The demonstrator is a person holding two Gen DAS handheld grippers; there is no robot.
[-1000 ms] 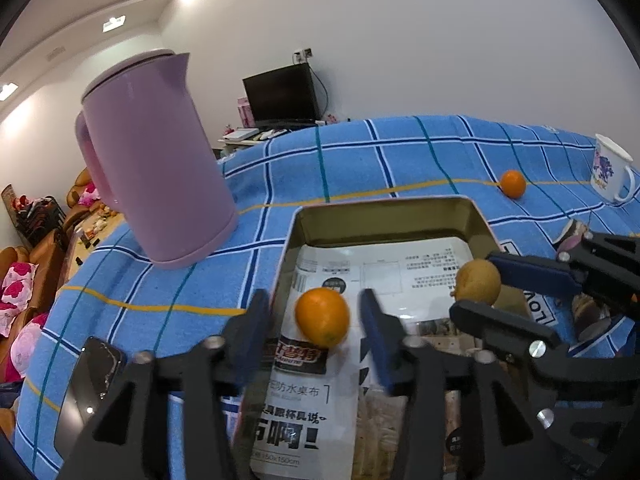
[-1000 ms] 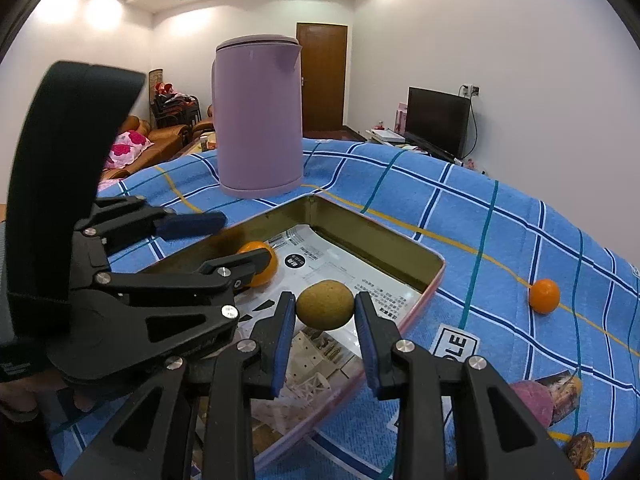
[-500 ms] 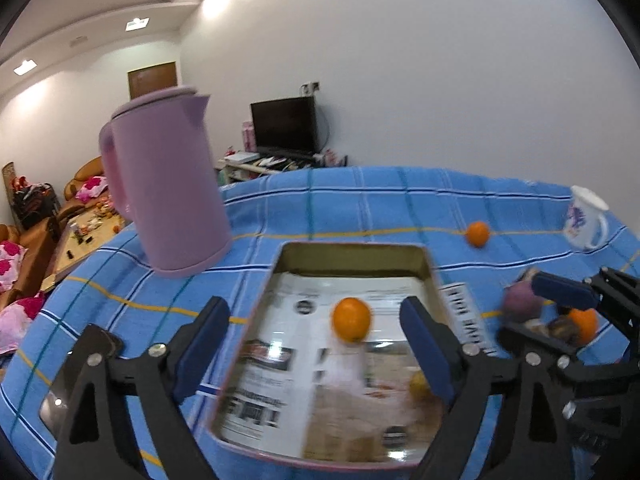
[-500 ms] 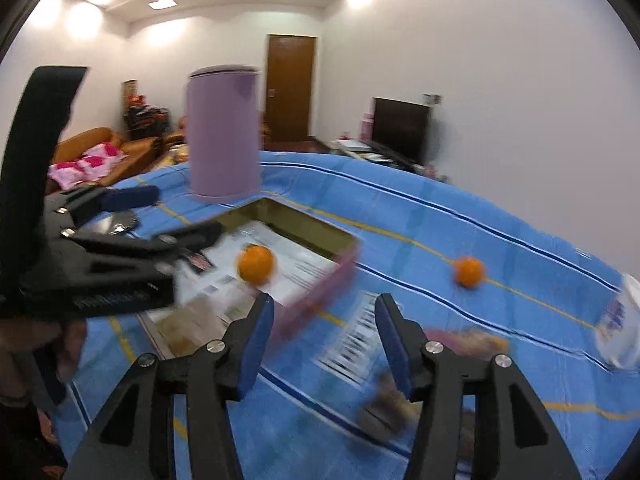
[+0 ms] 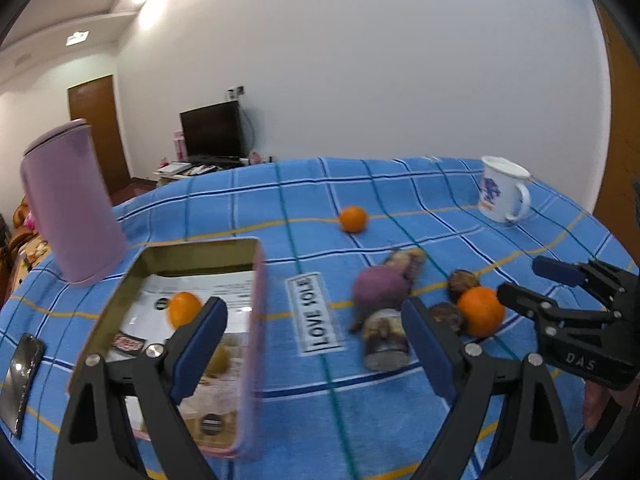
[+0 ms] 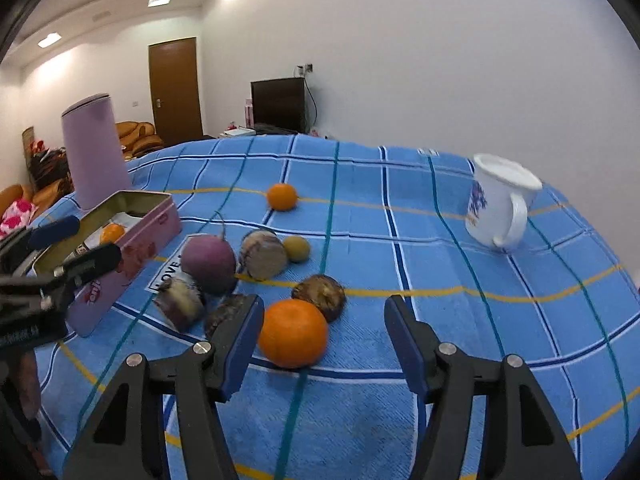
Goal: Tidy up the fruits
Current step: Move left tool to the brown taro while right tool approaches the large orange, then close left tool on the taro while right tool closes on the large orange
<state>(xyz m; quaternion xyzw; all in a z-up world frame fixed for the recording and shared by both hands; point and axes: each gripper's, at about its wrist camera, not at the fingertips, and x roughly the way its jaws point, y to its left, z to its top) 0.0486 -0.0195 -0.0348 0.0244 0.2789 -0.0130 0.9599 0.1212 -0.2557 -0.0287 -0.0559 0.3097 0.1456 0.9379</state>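
Observation:
My right gripper point(image 6: 322, 340) hangs low over the blue checked cloth, its jaws opening. An orange point(image 6: 293, 332) sits on the cloth between the fingers, nearer the left one, and neither pad presses on it. Just behind it lie a purple fruit point(image 6: 208, 258), several brown mottled fruits point(image 6: 320, 296) and a small yellow-green fruit point(image 6: 297, 248). Another orange point(image 6: 282, 197) rests farther back. My left gripper point(image 5: 316, 340) is open and holds nothing, hovering between the pink tin point(image 5: 256, 280) and the fruit pile. Inside the tin lie an orange point(image 5: 182, 308) and a blurred yellowish fruit point(image 5: 218, 358).
A tall purple kettle point(image 5: 68, 216) stands behind the tin. A white mug point(image 6: 500, 200) is at the far right. A dark phone point(image 5: 20, 380) lies at the left edge, and a "LOVE SOLE" label point(image 5: 316, 312) lies beside the tin. Beyond the table are a TV and a door.
Both grippers opened and swung right, away from the tin. The orange and the brown-green fruit that were between their jaws now lie in the tin. The right gripper now straddles a loose orange.

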